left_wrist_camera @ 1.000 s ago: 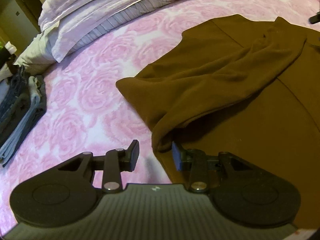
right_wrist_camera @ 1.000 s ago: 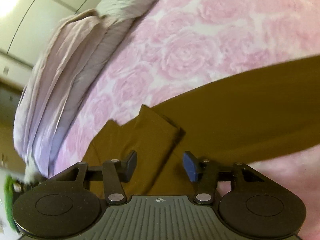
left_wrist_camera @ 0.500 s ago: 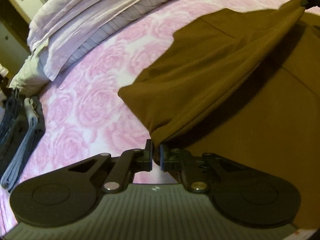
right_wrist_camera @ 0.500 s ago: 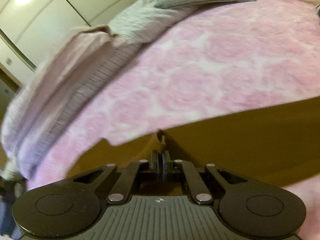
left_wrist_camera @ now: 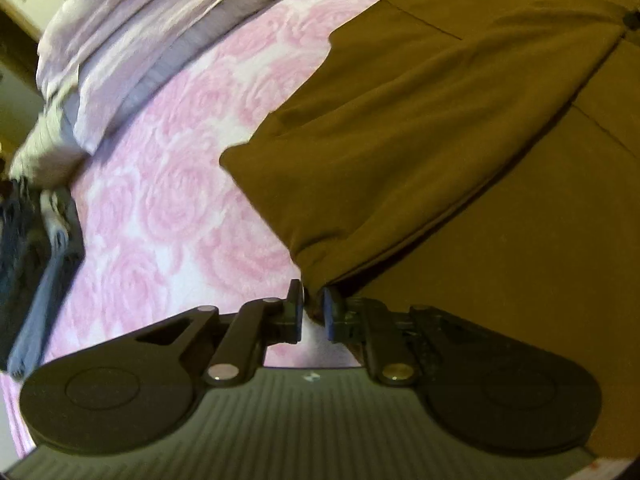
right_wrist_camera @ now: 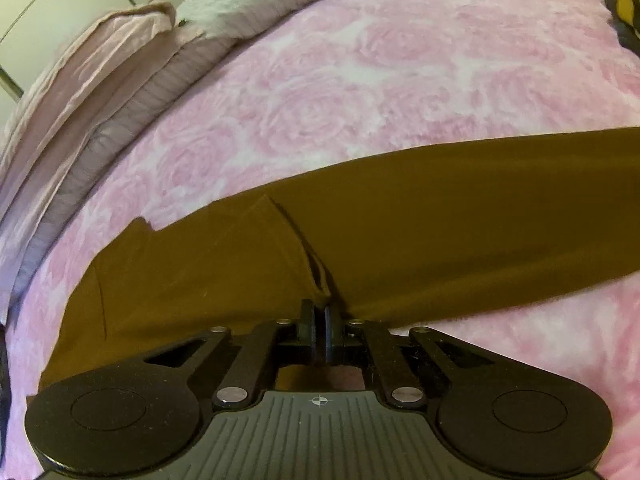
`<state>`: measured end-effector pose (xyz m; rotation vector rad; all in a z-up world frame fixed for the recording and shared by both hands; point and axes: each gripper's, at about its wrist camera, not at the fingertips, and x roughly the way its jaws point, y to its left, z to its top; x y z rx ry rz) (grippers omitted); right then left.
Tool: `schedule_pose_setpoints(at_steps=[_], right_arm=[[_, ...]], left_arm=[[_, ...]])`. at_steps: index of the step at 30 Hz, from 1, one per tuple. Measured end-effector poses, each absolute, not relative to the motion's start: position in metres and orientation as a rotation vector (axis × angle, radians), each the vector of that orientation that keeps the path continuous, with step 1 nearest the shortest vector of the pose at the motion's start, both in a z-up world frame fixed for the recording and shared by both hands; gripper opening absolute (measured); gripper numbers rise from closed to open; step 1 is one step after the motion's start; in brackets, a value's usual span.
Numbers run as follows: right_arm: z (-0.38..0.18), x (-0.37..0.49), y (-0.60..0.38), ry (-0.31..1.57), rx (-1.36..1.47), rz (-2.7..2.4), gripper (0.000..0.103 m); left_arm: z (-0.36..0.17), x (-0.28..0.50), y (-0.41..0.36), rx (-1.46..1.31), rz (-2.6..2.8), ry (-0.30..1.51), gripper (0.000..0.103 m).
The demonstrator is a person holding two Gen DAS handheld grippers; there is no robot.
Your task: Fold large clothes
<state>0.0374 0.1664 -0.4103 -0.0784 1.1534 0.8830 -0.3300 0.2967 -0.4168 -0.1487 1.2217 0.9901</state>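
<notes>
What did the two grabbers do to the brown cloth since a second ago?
Both were open around the brown cloth; both have just been closing. The right gripper is pinched shut on a fold of it. The left gripper closed on the edge of the flap and has eased slightly wider, cloth still between its pads. The flap now hangs stretched between them. The pink bedspread and pillows stayed put.

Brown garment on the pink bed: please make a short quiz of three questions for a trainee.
1. True or false: the right gripper is shut on the brown garment.
2. What lies under the garment? A) wooden table B) rose-patterned pink blanket C) tiled floor
3. Fill in: the left gripper pinches a ____ of the garment.

Key: 1 true; 2 B; 3 corner.
</notes>
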Motion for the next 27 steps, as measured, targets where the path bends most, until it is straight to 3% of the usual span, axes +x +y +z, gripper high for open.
schedule_pose_setpoints(at_steps=[3, 5, 7, 8, 15, 20, 21, 23, 24, 27], right_arm=[[-0.401, 0.049, 0.157, 1.218, -0.079, 0.883, 0.006], [-0.393, 0.064, 0.134, 1.24, -0.023, 0.852, 0.019], [-0.387, 0.084, 0.098, 1.247, 0.074, 0.78, 0.043], [-0.386, 0.097, 0.076, 1.249, 0.128, 0.73, 0.044], [-0.403, 0.195, -0.088, 1.163, 0.587, 0.294, 0.043], [-0.419, 0.233, -0.121, 1.148, 0.763, 0.253, 0.043], [-0.418, 0.235, -0.12, 1.145, 0.751, 0.259, 0.041], [-0.413, 0.236, -0.114, 1.123, 0.684, 0.275, 0.019], [-0.41, 0.238, -0.11, 1.114, 0.635, 0.283, 0.0], [-0.401, 0.239, -0.099, 1.091, 0.554, 0.276, 0.0]], left_arm=[[-0.4, -0.342, 0.298, -0.314, 1.015, 1.188, 0.014], [-0.387, -0.352, 0.297, -0.434, 1.042, 1.15, 0.019], [-0.372, -0.362, 0.291, -0.539, 1.072, 1.087, 0.021], [-0.368, -0.364, 0.289, -0.571, 1.089, 1.069, 0.021], [-0.36, -0.357, 0.281, -0.768, 1.166, 0.968, 0.021], [-0.359, -0.337, 0.283, -0.822, 1.162, 0.906, 0.021], [-0.359, -0.335, 0.284, -0.829, 1.163, 0.898, 0.021], [-0.359, -0.332, 0.287, -0.848, 1.164, 0.882, 0.021], [-0.358, -0.332, 0.287, -0.855, 1.166, 0.874, 0.021], [-0.355, -0.337, 0.287, -0.86, 1.182, 0.857, 0.021]])
